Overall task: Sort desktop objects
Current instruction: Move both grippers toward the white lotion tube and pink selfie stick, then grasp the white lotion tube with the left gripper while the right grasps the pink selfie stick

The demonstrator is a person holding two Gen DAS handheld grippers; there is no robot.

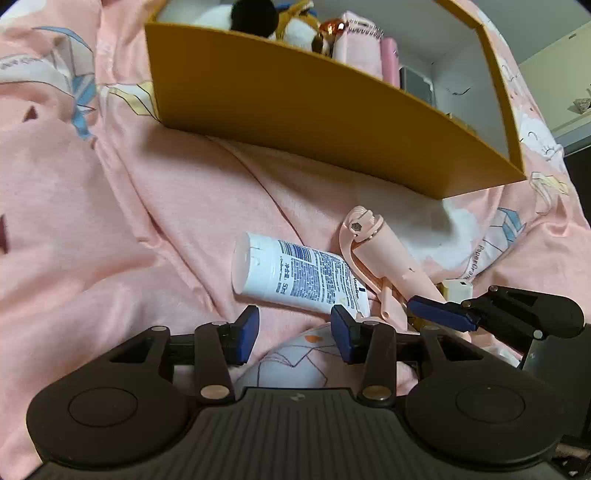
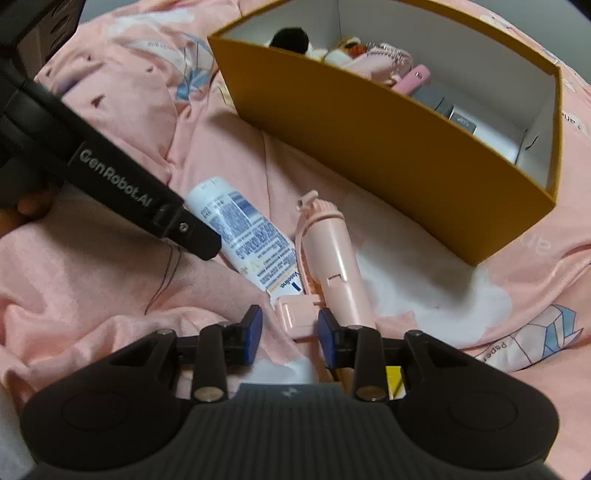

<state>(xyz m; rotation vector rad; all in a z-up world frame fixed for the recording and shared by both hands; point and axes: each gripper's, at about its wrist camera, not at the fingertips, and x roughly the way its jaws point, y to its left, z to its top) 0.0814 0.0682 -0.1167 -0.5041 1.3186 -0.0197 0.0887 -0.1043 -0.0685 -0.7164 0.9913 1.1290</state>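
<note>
Item one, the pink printed bedsheet (image 1: 155, 206) under everything I see. Next, a yellow box (image 2: 369, 122), white inside, holding plush toys (image 1: 255, 14), a pink notebook (image 1: 360, 48) and small grey cases (image 2: 430, 96). In front of it, a pink selfie stick (image 2: 338, 266) touching a white lotion tube (image 1: 295, 273). My left gripper (image 1: 295, 328) gapes over bare sheet; my right gripper (image 2: 290, 328) stands open around the stick's folded clamp.

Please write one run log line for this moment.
left gripper: open, empty | right gripper: open around pink selfie stick | lotion tube: on bedsheet
</note>
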